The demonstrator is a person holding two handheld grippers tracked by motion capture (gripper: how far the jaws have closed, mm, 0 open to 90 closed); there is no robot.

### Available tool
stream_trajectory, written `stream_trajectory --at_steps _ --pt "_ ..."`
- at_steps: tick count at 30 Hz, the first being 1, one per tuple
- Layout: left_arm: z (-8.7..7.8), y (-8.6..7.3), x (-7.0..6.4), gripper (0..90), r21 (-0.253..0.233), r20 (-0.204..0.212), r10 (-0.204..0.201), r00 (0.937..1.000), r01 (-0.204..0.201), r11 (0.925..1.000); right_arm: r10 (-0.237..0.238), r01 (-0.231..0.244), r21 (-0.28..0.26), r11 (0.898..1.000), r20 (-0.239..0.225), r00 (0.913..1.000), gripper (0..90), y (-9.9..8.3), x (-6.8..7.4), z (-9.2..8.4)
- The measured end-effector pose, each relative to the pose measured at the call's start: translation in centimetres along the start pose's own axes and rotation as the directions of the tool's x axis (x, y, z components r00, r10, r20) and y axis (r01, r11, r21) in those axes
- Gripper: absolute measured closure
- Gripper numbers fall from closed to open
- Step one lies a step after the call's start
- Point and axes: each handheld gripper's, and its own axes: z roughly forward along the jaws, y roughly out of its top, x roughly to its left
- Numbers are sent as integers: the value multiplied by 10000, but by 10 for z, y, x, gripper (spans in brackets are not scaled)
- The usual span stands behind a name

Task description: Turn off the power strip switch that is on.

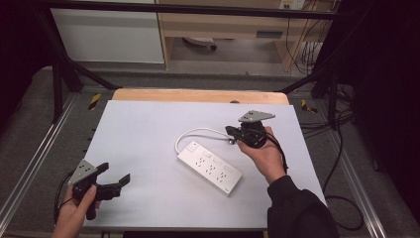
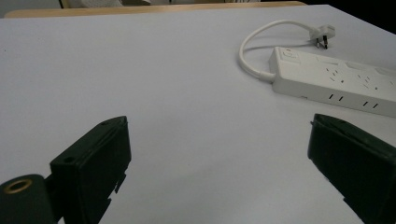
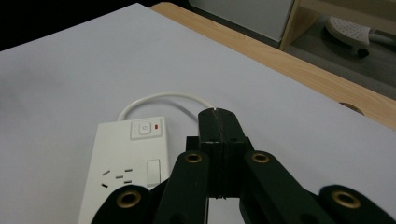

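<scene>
The left hand-held gripper [image 1: 113, 184] stands wide at 7 o'clock on the table [image 1: 148, 129]. The right hand-held gripper [image 1: 231, 132] is closed, empty, beside the plug [image 1: 231, 141]. The strip [image 1: 210, 167] lies flat at centre, long axis 10 to 4 o'clock, cord [image 1: 195, 133] leaving at 10. It looks light, rigid, smooth; grip across its narrow sides.

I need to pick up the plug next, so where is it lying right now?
In the high view the plug lies on the white table cover, right of centre, just beyond the power strip and right beside the right gripper.
</scene>
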Motion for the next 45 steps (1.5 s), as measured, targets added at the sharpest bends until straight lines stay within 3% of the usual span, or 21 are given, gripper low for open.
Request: stream_trajectory --at_steps 16,23,45 --pt "0 1 0 59 -32 -6 32 10000 -32 10000 158 -151 214 9997 -323 9994 900 14 6 16" --pt "0 0 2 58 11 -179 -62 9998 62 10000 232 -220 326 9992 -373 9990 900 13 6 24" --pt "0 0 1 58 53 -105 20 9999 -20 10000 112 -83 610 9981 -465 9989 900 11 14 50"
